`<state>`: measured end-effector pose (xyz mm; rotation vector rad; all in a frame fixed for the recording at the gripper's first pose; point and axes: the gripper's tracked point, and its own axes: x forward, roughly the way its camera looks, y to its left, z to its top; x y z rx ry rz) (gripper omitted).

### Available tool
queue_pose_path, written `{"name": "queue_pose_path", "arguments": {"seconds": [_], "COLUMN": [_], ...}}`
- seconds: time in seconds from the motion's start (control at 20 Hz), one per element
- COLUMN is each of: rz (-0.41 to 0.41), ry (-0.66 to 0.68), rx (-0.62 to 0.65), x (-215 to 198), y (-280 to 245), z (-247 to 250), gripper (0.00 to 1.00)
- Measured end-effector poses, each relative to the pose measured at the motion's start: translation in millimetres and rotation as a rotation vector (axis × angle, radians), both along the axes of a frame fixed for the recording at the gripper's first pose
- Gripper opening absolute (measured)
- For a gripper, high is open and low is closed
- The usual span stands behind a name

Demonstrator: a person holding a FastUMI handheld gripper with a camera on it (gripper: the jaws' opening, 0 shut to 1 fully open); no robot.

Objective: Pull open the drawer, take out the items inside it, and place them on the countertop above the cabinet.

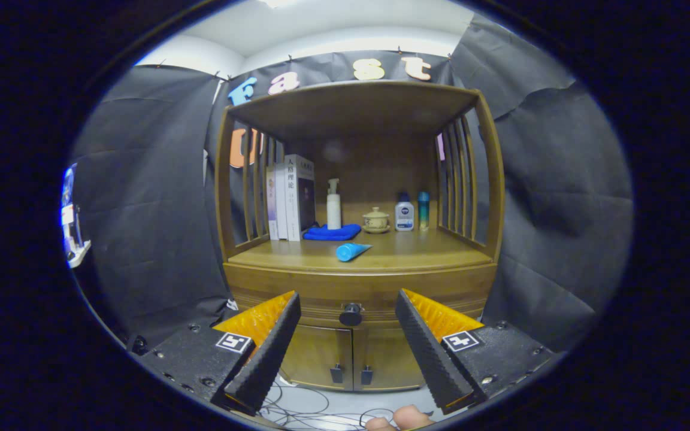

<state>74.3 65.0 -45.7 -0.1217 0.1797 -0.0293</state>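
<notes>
Ribbed tongs [348, 308] gape before the closed wooden drawer's [357, 299] round knob [351, 313].

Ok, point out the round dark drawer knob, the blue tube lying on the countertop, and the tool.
round dark drawer knob [351, 313], gripper view, centre of its face.
blue tube [351, 251], gripper view, middle of its body.
tool [348, 359], gripper view, midway between its open fingertips, short of the knob.

My brown wooden cabinet [360, 281] has a black knob [351, 313]; on its worktop I see a blue tube [351, 251], blue cloth [332, 232], white bottle [333, 206] and beige pot [375, 220].
</notes>
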Motion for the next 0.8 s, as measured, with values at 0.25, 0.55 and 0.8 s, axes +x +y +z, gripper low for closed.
{"name": "queue_pose_path", "arguments": {"seconds": [0.25,0.55,0.8], "rz": [0.016,0.050,0.074], "ry": [-0.019,-0.043,-0.096], "rx": [-0.001,0.048,0.032], "x": [-54,-98,-111], "y": [2,18,25], "z": [16,35,46], "gripper": [1.00,1.00,1.00]}}
